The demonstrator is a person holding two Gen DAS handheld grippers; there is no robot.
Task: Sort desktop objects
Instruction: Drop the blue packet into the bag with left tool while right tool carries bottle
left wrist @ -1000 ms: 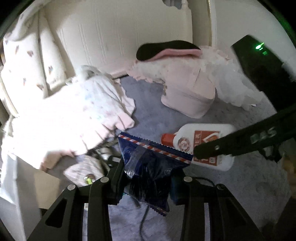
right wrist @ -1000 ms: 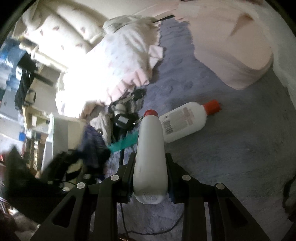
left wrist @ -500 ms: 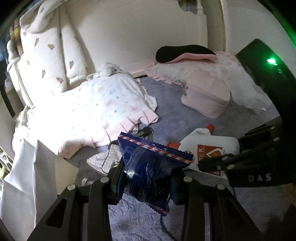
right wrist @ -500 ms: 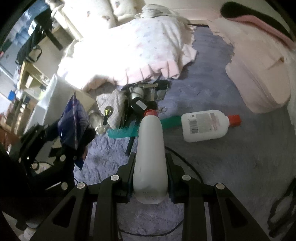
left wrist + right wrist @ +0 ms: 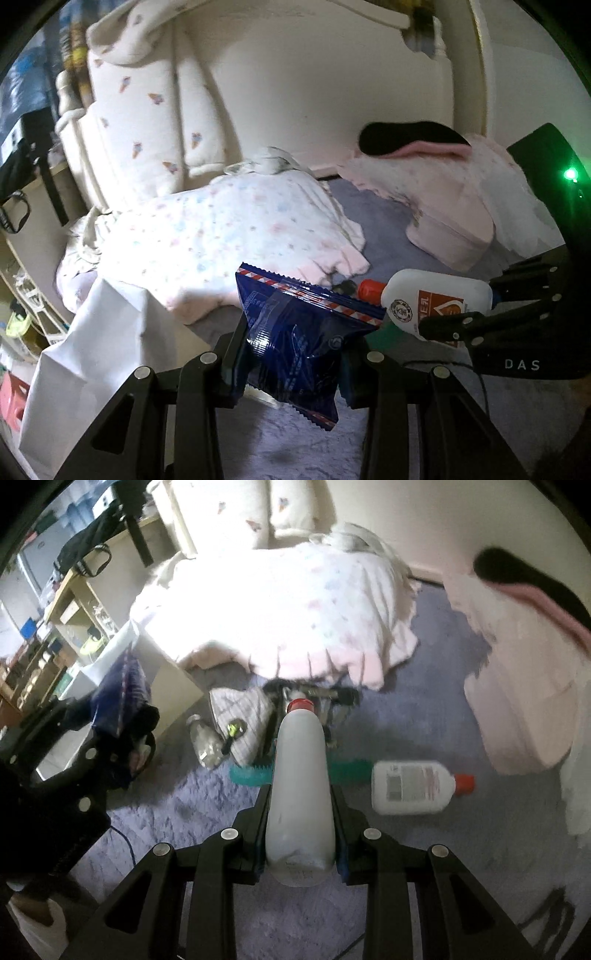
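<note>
Lifting both since earlier, my left gripper [image 5: 295, 354] pinches the crinkled dark-blue snack packet [image 5: 303, 332], my right gripper [image 5: 301, 827] the white red-capped bottle [image 5: 301, 786]; only its view shows the teal comb [image 5: 251, 773] at 12 o'clock.

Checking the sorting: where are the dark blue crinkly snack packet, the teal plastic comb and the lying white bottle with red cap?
Dark blue crinkly snack packet [image 5: 295, 332], left wrist view, front face.
Teal plastic comb [image 5: 351, 767], right wrist view, handle.
Lying white bottle with red cap [image 5: 410, 786], right wrist view, label.

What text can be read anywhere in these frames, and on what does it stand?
"DAS": white letters on the right gripper, seen from the left wrist.
White bottle in the right gripper: red label, print unreadable.
Blue snack bag in the left gripper: print blurred.
Lying bottle: back label too small.
</note>
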